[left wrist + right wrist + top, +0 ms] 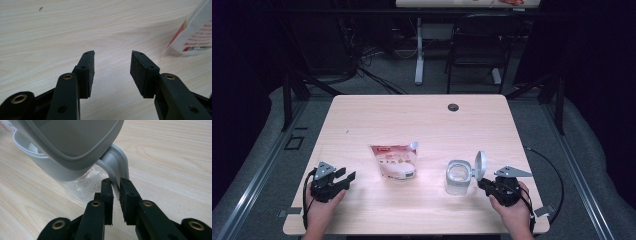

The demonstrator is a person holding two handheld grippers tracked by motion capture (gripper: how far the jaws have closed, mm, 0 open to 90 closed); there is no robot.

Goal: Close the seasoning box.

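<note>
Black pads of my right gripper (115,195) stood clamped on the grey handle (117,167) of the small clear jug (458,177), which stood upright near the right front of the wooden table (422,115), its hinged lid (480,164) flipped up. I judged the jug light, rigid and empty as far as could be seen, with smooth plastic likely to slip; the handle was the sound place to hold, low and square. My left gripper (112,67) rested released on the table, nothing between its pads. Beside it lay a white spouted pouch (397,161), soft and pliable by appearance, best taken at its stiffer upper edge near the spout.
</note>
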